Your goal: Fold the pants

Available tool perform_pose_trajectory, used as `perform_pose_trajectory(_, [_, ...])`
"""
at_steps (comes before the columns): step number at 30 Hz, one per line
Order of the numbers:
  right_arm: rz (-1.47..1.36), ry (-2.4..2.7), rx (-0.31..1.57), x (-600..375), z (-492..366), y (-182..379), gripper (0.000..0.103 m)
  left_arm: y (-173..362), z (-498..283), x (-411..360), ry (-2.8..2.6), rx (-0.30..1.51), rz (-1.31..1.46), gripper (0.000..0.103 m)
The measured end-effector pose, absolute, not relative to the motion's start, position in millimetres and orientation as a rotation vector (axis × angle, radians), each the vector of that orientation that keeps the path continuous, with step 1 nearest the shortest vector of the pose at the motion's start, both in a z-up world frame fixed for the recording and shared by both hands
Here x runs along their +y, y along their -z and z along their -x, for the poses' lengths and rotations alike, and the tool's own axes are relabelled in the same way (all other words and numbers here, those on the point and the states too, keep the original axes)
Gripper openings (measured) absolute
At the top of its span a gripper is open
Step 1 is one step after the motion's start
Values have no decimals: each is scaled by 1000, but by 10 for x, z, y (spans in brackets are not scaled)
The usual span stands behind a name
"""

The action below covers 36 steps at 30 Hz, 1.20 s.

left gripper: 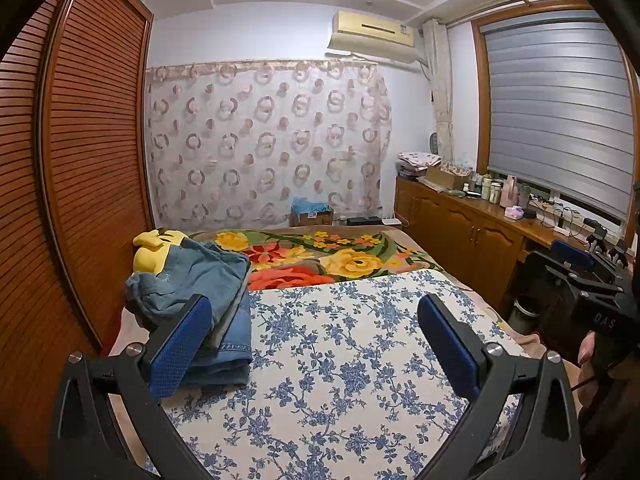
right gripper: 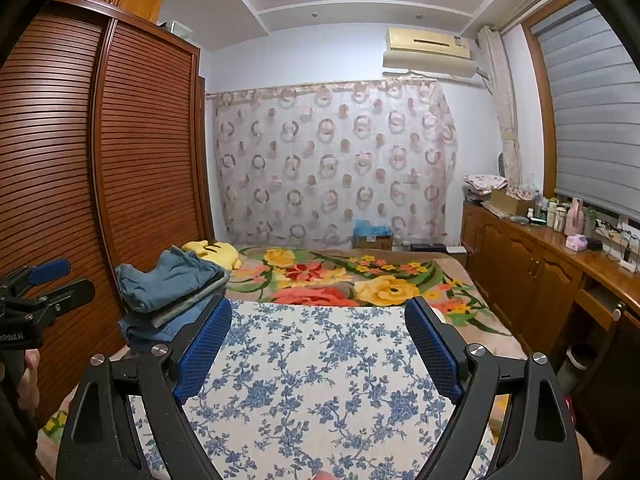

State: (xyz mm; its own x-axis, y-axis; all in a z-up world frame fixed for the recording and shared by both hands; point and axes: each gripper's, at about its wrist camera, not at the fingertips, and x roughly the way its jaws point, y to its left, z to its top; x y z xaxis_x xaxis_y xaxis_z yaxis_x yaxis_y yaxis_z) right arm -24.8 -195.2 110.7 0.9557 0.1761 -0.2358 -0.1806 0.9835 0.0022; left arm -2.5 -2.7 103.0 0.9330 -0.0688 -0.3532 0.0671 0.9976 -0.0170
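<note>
Both grippers, left gripper (left gripper: 314, 344) and right gripper (right gripper: 318, 344), hover spread and empty over the floral sheet (right gripper: 320, 380) while folded pants (left gripper: 216, 300) sit stacked at its left edge — either between garments or finished.

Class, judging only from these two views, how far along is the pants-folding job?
Done: a stack of folded pants sits at the left edge of the blue floral sheet. In hand: nothing; the left gripper and right gripper are open and empty. Left: no unfolded pants are visible.
</note>
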Motion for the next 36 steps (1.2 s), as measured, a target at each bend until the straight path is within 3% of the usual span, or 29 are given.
perform_pose_trajectory(36, [16,-185,245,-1967,229,-1078,90,-1026,21,-32,68,362,2,103])
